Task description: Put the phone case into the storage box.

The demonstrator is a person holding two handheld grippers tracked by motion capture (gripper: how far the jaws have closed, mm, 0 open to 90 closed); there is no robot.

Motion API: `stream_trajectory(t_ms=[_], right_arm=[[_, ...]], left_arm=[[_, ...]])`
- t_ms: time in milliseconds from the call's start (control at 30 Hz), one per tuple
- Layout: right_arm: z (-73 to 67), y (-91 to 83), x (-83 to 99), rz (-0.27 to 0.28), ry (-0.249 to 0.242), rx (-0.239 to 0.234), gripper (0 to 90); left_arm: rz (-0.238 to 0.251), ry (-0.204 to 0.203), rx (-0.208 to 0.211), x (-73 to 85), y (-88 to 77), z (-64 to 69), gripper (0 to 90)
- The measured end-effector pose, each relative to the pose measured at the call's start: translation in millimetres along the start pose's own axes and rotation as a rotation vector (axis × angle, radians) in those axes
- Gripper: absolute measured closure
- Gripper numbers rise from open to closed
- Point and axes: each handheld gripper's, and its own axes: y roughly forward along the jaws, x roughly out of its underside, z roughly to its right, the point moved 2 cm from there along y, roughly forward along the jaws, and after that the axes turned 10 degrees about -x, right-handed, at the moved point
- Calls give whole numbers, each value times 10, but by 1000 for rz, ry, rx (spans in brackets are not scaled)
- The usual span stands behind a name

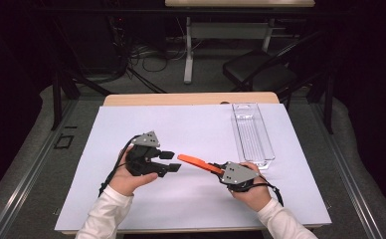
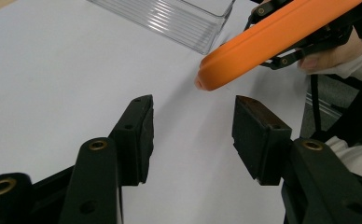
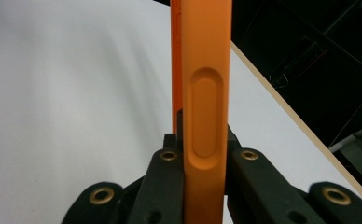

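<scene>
The right gripper (image 1: pixel 216 168), near the clear tray (image 1: pixel 253 134) on the white sheet (image 1: pixel 181 129), clamps one end of the orange handle (image 1: pixel 196 163), whose free tip points away from the tray toward the left gripper (image 1: pixel 170 161), just short of its parted, empty jaws.

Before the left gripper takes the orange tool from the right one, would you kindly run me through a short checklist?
1. Right gripper clamped on the flat orange plastic tool: ok.
2. Tool's free end between the left gripper jaws: not ok, it lies just beyond them.
3. Left jaws apart enough for the tool: ok.
4. Tool lifted off the white table cover: cannot tell.
5. Clear ribbed plastic tray out of the way: ok.
</scene>
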Motion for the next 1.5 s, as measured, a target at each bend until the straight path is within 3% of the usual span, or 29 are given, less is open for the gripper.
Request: stream_trajectory(t_ms=[300,400,467,500,567,767,833,900,1300,1500], right_arm=[[-1,-1,0,6,6,-4,868],[-4,1,-1,7,7,-6,867],[-10,4,-3,9,11,-10,868],[-10,5,-5,9,10,-12,868],[-16,8,-7,7,9,-15,868],[-27,22,-10,8,10,-26,868],[-31,25,-12,9,9,-30,868],[-37,28,-13,10,12,-35,868],[-61,48,-26,12,11,-49,868],[-61,45,-25,13,14,-51,868]], left_arm=[[7,3,-9,13,15,18,521],[15,19,-9,16,22,33,536],[15,38,-31,14,28,43,535],[13,33,-40,14,32,44,534],[-6,-22,13,21,46,45,565],[13,-18,-10,21,45,48,564],[29,-11,3,15,51,48,567],[24,1,20,12,66,60,614],[34,8,0,-15,113,141,742],[40,2,-12,-15,115,147,751]])
